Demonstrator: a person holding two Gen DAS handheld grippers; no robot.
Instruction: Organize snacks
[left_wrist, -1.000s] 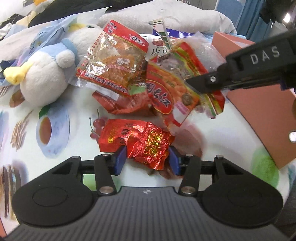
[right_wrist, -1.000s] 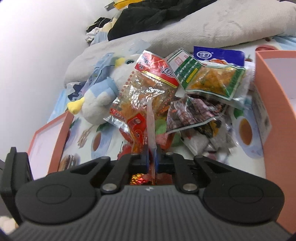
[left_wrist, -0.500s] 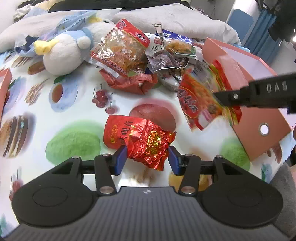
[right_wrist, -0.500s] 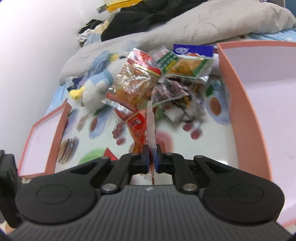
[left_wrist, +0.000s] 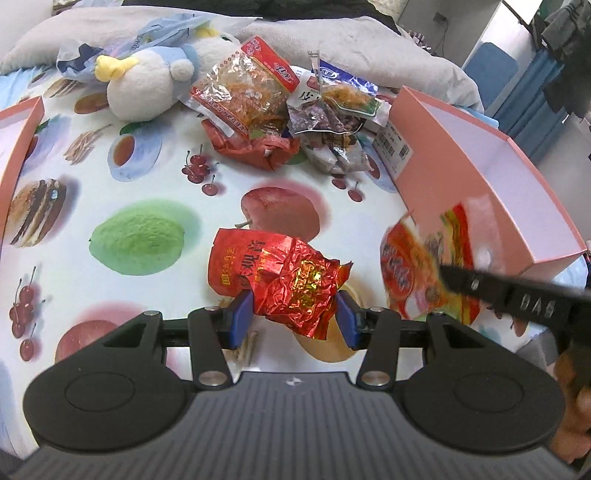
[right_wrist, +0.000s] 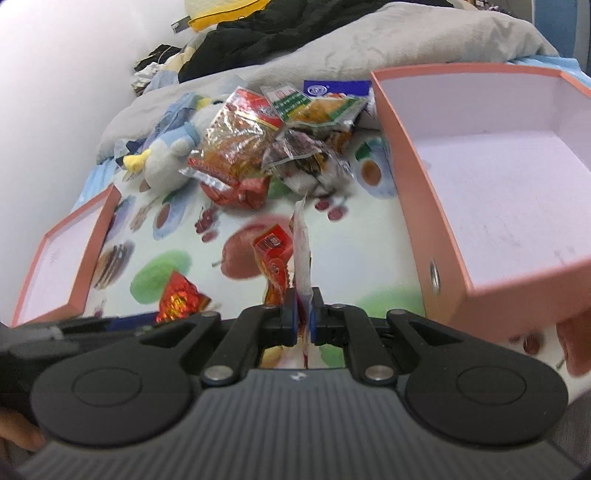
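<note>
My left gripper (left_wrist: 293, 319) is shut on a crinkled red foil snack bag (left_wrist: 280, 277), held above the fruit-print cloth; the same red foil bag (right_wrist: 181, 299) shows at the lower left of the right wrist view. My right gripper (right_wrist: 303, 319) is shut on the edge of a red and clear snack packet (right_wrist: 291, 254), which hangs edge-on. In the left wrist view that packet (left_wrist: 421, 269) is blurred, just left of the pink box (left_wrist: 480, 177). A pile of snack packets (left_wrist: 280, 114) lies farther back on the cloth.
The open pink box (right_wrist: 491, 177) stands at the right, its inside bare. A second pink tray (right_wrist: 62, 258) sits at the left edge. A plush penguin (left_wrist: 155, 81) lies beside the pile, with grey bedding and dark clothes behind.
Both grippers have drawn back from the pile with their packets. The right gripper's packet has moved toward the pink box; the left one has lifted the red foil bag off the cloth.
</note>
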